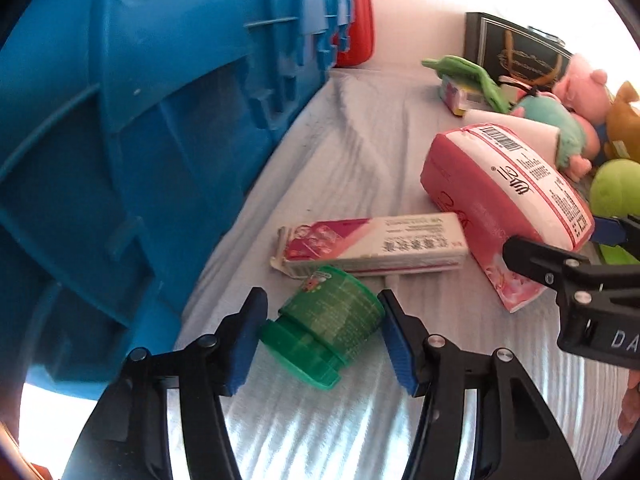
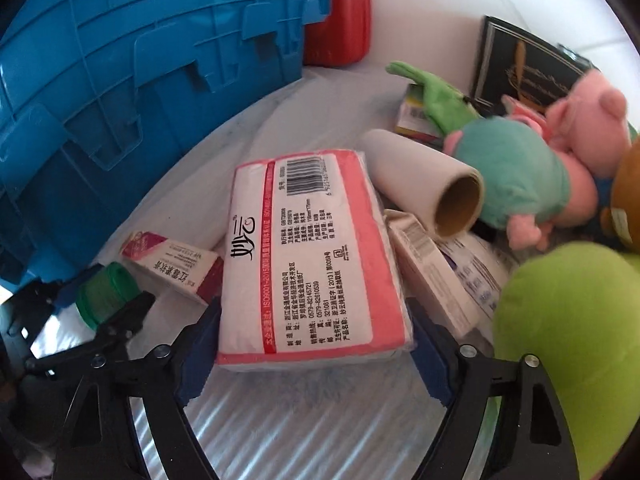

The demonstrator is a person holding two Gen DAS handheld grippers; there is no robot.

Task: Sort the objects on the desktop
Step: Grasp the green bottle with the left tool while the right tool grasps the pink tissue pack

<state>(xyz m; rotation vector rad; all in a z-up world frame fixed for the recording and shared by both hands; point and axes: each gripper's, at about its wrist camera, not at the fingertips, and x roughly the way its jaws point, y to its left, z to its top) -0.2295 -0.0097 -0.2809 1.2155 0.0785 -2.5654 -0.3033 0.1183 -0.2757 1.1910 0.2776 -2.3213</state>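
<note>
Seemingly gripped already: left gripper (image 1: 324, 308) at medium width, pads against the green jar (image 1: 332, 320), which lay on its side on the tabletop (image 1: 360, 140) just before the long carton (image 1: 372, 244). Right gripper (image 2: 316, 332) wide, clamped across the near end of the pink tissue pack (image 2: 308, 248). Best squeezed gently, then lifted straight.
</note>
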